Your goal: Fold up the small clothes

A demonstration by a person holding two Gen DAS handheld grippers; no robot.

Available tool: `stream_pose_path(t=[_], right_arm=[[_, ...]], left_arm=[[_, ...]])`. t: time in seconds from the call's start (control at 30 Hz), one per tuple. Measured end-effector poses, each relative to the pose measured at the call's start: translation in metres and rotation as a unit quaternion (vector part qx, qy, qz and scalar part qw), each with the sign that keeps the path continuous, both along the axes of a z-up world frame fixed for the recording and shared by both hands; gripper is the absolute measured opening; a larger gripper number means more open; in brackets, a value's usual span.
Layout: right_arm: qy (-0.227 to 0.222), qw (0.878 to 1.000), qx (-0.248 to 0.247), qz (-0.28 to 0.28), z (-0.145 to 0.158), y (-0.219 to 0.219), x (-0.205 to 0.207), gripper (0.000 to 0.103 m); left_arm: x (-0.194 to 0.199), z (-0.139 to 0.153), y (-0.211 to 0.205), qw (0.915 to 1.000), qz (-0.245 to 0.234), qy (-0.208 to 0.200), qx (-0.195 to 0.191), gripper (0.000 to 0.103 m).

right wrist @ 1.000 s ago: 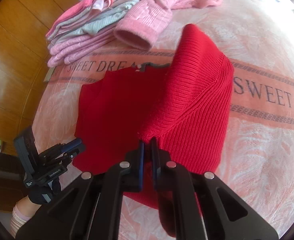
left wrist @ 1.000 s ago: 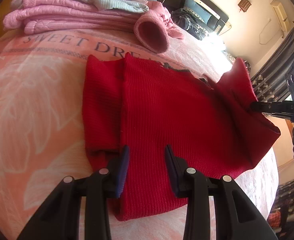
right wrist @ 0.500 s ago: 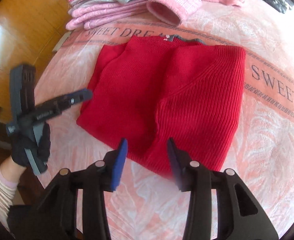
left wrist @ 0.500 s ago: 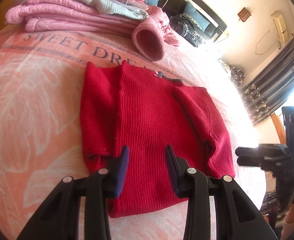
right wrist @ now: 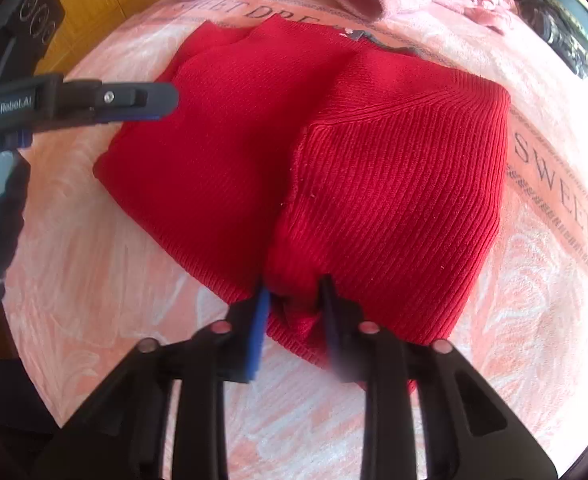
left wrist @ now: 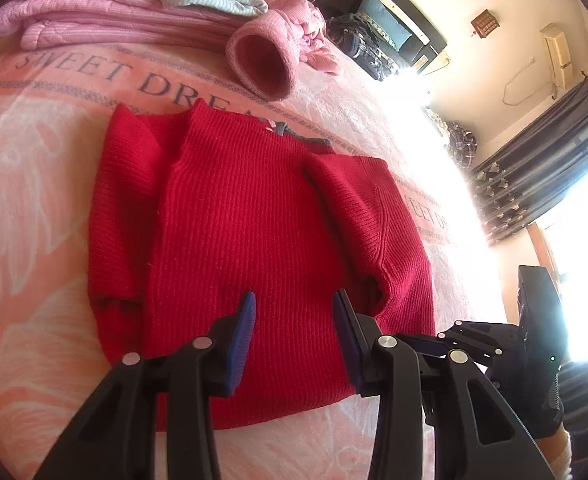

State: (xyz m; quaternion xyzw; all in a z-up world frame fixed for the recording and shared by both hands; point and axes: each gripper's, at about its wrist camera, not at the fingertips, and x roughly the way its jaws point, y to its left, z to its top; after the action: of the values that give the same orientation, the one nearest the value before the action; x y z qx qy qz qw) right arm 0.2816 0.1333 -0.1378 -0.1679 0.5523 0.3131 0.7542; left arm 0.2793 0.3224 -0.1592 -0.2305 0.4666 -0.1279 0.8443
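Red ribbed knit sweater lying flat on the bed, on a pink blanket printed "SWEET DREAMS". Both sleeves are now folded inward over the body: one second ago the right-hand sleeve was lifted in closed jaws above the sweater; half a second ago it had been laid down and released. The sweater has thus been narrowed to a rough rectangle, with its collar toward the stack of folded pink clothes at the far side and its hem toward the cameras.

Left gripper hovers over the hem near the sweater's middle, jaws open and holding nothing. Right gripper has advanced to the hem at the cuff of the folded sleeve; its jaws stand part open, straddling a bunched fold of hem fabric, and seem to be narrowing, though a firm grip cannot be confirmed. In the right wrist view the left gripper appears beside the sweater's far sleeve fold.

Interpretation: the sleeve stage appears complete, and the next stage is probably to raise the hem toward the collar. The loose sleeve cuff beside the right jaws could slip out if only the lower layer is caught.
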Motion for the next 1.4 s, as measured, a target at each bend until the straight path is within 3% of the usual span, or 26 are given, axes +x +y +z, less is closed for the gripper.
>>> stream_pose_path(t=[0.13, 0.23, 0.4, 0.57, 0.9, 1.03, 1.23, 1.4], right_arm=[[0.042, 0.996, 0.073, -0.034, 0.009, -0.027, 0.014, 0.011], [0.078, 0.985, 0.141, -0.061, 0.018, -0.051, 0.020, 0.010], [0.089, 0.970, 0.211, -0.082, 0.040, -0.084, 0.024, 0.010], [0.079, 0.963, 0.243, -0.083, 0.055, -0.102, 0.023, 0.010], [0.075, 0.954, 0.279, -0.075, 0.064, -0.127, 0.014, 0.010], [0.078, 0.951, 0.290, -0.078, 0.063, -0.137, 0.011, 0.010], [0.083, 0.952, 0.288, -0.066, 0.059, -0.127, 0.002, 0.010], [0.091, 0.954, 0.283, -0.044, 0.057, -0.094, -0.003, 0.010]], left_arm=[[0.005, -0.005, -0.012, 0.9995, -0.006, 0.012, -0.030, 0.042], [0.016, -0.016, -0.017, 0.9938, -0.002, 0.035, -0.105, 0.043], [0.042, -0.040, -0.037, 0.9758, 0.010, 0.062, -0.209, 0.043], [0.068, -0.062, -0.059, 0.9472, 0.030, 0.066, -0.312, 0.043], [0.112, -0.081, -0.089, 0.9426, 0.035, 0.069, -0.325, 0.043], [0.128, -0.070, -0.088, 0.9504, 0.018, 0.040, -0.308, 0.020], [0.125, -0.050, -0.084, 0.9637, -0.005, -0.011, -0.267, 0.016], [0.115, -0.027, -0.065, 0.9677, -0.017, -0.047, -0.247, 0.015]])
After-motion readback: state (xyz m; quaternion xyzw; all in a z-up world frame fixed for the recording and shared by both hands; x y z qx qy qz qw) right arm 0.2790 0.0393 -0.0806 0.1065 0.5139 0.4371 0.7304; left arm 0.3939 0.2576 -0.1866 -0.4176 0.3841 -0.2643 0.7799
